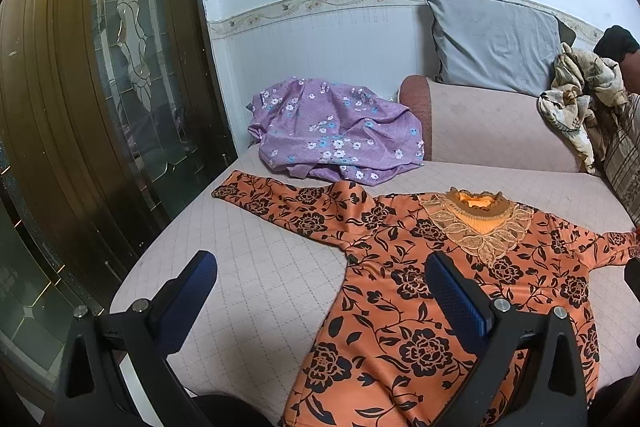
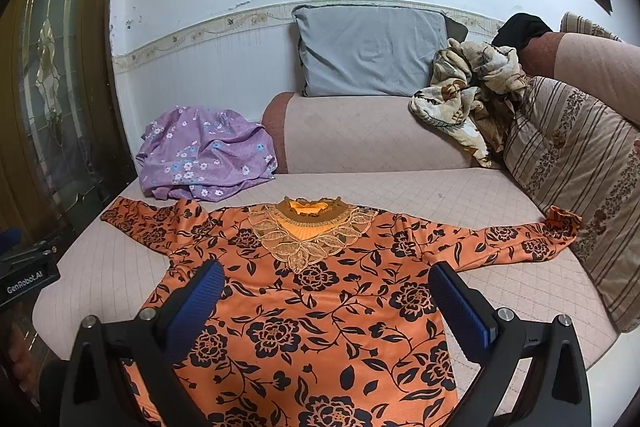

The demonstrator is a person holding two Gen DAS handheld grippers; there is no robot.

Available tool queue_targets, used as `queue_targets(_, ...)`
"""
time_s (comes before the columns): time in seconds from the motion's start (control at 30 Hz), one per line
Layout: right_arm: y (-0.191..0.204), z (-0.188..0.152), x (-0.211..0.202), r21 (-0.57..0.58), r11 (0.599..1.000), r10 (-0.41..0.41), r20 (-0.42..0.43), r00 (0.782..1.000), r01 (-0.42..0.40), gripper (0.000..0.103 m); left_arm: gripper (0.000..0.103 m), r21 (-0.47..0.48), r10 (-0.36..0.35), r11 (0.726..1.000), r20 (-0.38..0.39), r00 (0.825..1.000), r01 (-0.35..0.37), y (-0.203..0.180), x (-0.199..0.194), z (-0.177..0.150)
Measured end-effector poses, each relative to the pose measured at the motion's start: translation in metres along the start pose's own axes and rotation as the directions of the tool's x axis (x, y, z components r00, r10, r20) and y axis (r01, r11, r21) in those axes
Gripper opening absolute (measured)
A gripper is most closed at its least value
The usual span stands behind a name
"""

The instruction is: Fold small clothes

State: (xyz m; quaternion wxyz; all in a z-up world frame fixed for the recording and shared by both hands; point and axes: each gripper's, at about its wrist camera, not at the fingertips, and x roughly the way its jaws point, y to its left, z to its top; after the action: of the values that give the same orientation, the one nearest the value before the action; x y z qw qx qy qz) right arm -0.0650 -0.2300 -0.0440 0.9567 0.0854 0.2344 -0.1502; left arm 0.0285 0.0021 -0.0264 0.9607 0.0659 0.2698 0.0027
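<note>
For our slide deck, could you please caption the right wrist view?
Open right gripper above an orange floral top spread flat on a sofa.

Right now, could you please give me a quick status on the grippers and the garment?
Left gripper open, right gripper open, both empty. Orange floral top flat, sleeves spread, unfolded. Purple cloth heaped beyond its left sleeve, clear.

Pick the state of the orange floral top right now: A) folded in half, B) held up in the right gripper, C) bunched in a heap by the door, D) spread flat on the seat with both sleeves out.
D: the orange floral top lies flat on the sofa seat, sleeves stretched to either side, and both the left gripper and right gripper are open above it.
</note>
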Motion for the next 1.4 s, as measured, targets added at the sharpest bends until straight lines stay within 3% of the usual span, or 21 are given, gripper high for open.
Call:
queue_targets(1.1,-0.011,0.000,0.038,0.039,0.999,0.011,-0.042,0.999,-0.010,0.103,0.103,0.042,0.031,0.999,-0.047,0.998,-0.029,-0.014,0.030,-0.004)
queue_targets(1.4,-0.033,0.003,0.047,0.081,0.997,-0.006,-0.043,0.999,0.010,0.103,0.103,0.068,0.002,0.998,-0.069,0.998,0.003,-0.033,0.038,-0.002)
